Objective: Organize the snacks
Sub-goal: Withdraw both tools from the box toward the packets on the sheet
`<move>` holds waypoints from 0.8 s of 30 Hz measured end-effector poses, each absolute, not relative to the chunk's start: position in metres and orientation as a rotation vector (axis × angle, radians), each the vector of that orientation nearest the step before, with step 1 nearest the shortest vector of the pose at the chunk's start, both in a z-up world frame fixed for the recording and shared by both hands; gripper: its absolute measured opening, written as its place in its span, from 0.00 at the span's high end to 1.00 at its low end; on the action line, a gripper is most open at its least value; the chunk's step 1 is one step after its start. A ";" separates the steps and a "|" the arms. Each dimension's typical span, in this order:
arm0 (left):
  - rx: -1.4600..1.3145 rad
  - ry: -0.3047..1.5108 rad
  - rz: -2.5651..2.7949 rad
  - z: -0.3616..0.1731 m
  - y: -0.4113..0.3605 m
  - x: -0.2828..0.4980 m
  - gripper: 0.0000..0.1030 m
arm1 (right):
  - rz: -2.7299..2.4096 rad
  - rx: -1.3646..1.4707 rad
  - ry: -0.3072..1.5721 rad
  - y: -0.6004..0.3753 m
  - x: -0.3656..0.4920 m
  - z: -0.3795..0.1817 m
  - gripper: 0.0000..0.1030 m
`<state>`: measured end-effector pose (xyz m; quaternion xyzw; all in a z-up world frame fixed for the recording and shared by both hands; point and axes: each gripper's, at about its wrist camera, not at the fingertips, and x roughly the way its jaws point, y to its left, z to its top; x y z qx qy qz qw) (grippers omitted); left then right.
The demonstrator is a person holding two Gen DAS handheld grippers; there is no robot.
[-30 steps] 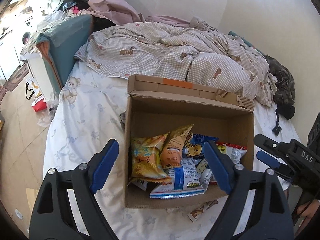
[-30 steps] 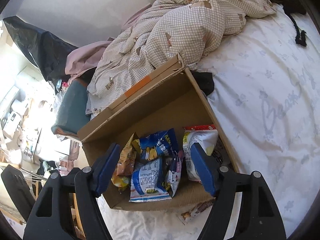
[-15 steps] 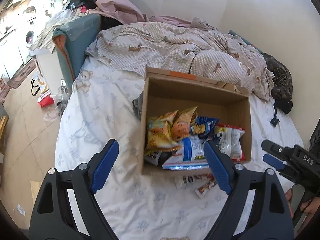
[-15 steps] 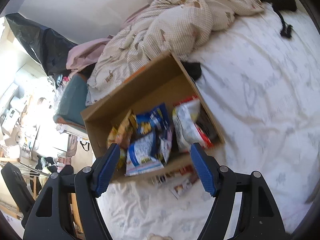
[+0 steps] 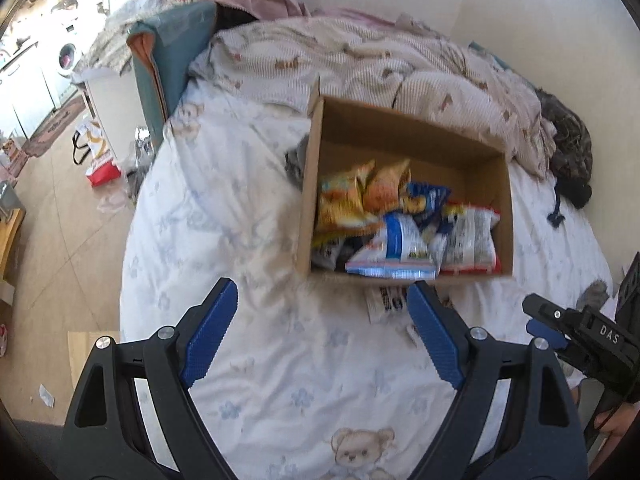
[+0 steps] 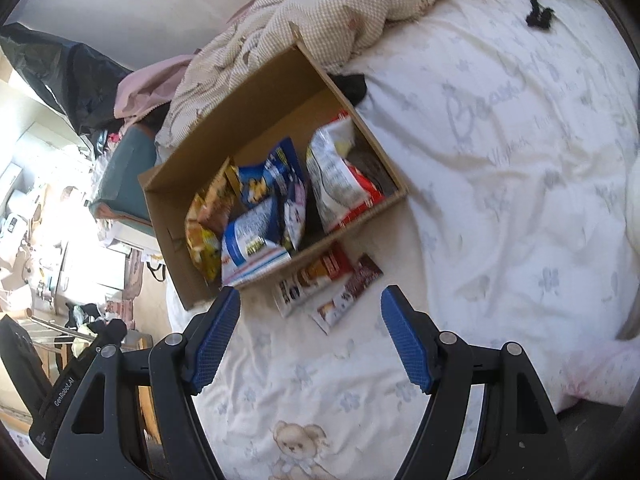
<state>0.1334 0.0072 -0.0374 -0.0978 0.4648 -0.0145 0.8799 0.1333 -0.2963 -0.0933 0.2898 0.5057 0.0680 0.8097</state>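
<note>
A cardboard box [image 5: 308, 200] [image 6: 256, 92] lies on the white bed sheet, holding several snack bags: yellow-orange ones [image 5: 348, 200] [image 6: 204, 228], blue ones [image 5: 400, 240] [image 6: 264, 184] and a white-and-red one [image 5: 472, 236] [image 6: 336, 176]. Two flat snack packets [image 6: 316, 276] [image 6: 348, 292] lie on the sheet just in front of the box; one shows in the left wrist view [image 5: 384, 300]. My left gripper [image 5: 322, 336] hangs open over the sheet, short of the box. My right gripper [image 6: 310, 336] is open too, just short of the loose packets. Neither holds anything.
A checked quilt [image 5: 360, 64] [image 6: 360, 12] is bunched behind the box. Dark clothing [image 5: 572, 160] lies at the bed's far right. A teal headboard [image 5: 168, 52] and the floor with a red-and-white bag [image 5: 100, 156] are to the left. The right gripper's body [image 5: 584, 340] shows at right.
Both grippers have drawn back from the box, which now looks smaller and farther off. The loose packets in front of it have come into full view. The jaws stayed as wide.
</note>
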 end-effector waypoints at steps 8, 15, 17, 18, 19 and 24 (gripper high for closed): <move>-0.191 1.069 -0.044 -0.060 -0.005 0.127 0.18 | 0.126 0.670 1.172 -0.300 0.135 -0.121 0.26; -0.237 1.117 0.019 -0.068 0.006 0.131 0.18 | 0.068 0.643 1.204 -0.284 0.145 -0.146 0.15; -0.267 1.132 0.029 -0.071 0.010 0.133 0.18 | 0.067 0.619 1.222 -0.275 0.152 -0.156 0.15; -0.283 1.137 0.035 -0.072 0.013 0.134 0.18 | 0.061 0.620 1.233 -0.270 0.156 -0.161 0.15; -0.297 1.139 0.039 -0.072 0.015 0.135 0.18 | 0.049 0.621 1.237 -0.265 0.160 -0.166 0.15; -0.345 1.131 0.038 -0.069 0.019 0.140 0.18 | -0.071 0.538 1.215 -0.237 0.179 -0.188 0.14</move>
